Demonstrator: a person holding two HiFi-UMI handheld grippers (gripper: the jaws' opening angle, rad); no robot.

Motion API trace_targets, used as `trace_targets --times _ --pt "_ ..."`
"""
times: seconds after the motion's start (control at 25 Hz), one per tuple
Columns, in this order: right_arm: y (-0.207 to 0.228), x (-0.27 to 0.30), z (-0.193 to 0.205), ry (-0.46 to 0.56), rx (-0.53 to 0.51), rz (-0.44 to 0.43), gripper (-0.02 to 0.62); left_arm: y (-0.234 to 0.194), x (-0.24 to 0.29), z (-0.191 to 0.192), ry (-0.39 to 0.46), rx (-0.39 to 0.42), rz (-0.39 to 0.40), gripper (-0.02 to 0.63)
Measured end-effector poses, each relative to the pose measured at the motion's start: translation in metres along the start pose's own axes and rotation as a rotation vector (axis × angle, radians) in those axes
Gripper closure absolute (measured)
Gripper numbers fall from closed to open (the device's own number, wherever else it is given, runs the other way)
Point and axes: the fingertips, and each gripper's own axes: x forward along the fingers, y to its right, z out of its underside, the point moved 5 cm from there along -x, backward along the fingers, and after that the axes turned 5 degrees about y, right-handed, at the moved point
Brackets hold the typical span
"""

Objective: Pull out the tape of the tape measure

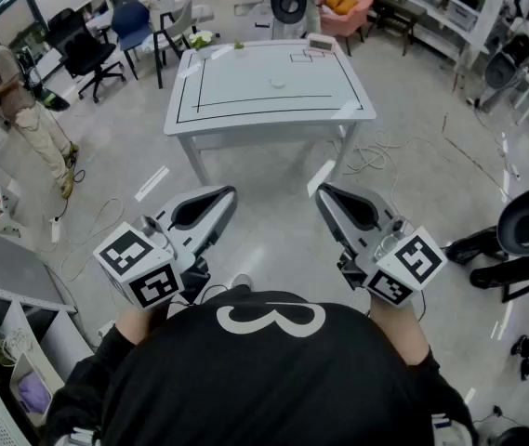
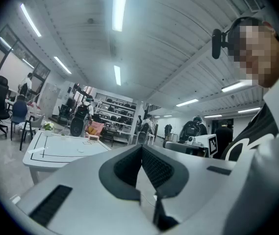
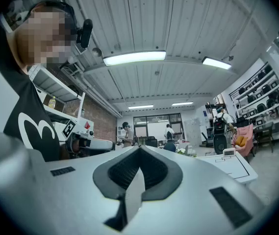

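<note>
Closest to us, our black shirt with its curved white print fills the bottom edge. Ahead of it we hold the left gripper and the right gripper about level, each with its ridged dark pads pressed together on nothing. Smooth grey floor with loose cables lies between them and the white table; black office chairs stand off its far left corner. Near the table's middle, inside black tape lines, sits a small pale round thing, too distant to confirm as the tape measure.
</note>
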Motion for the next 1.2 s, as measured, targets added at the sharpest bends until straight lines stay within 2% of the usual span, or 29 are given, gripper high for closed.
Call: trace_targets --times 0.32,0.48,0.6,0.68,0.72,0.92,1.2 --pt "-0.002 -0.007 -0.006 0.017 0.001 0.01 0.584 0.001 -0.009 -0.006 0.025 0.014 -0.015 0.603" --pt "0.009 -0.01 -0.001 0.044 0.025 0.075 0.584 -0.012 -0.014 0.001 0.023 0.01 -0.049 0.603" --pt "0.024 -0.011 0.01 -0.005 0.009 0.127 0.51 -0.023 -0.014 0.007 0.042 0.003 -0.07 0.584" --pt "0.031 -0.009 0.014 -0.033 -0.016 0.152 0.454 -0.032 -0.014 0.01 0.044 -0.011 -0.076 0.495" --pt "0.033 -0.007 0.014 -0.039 -0.017 0.159 0.439 -0.038 -0.013 0.01 0.039 -0.02 -0.077 0.478" --pt "0.054 0.008 0.024 -0.064 0.05 0.143 0.39 -0.066 -0.002 0.015 0.016 -0.061 -0.076 0.408" --pt "0.105 0.05 0.043 -0.098 0.052 0.154 0.342 -0.126 0.032 0.019 -0.008 -0.078 -0.087 0.388"
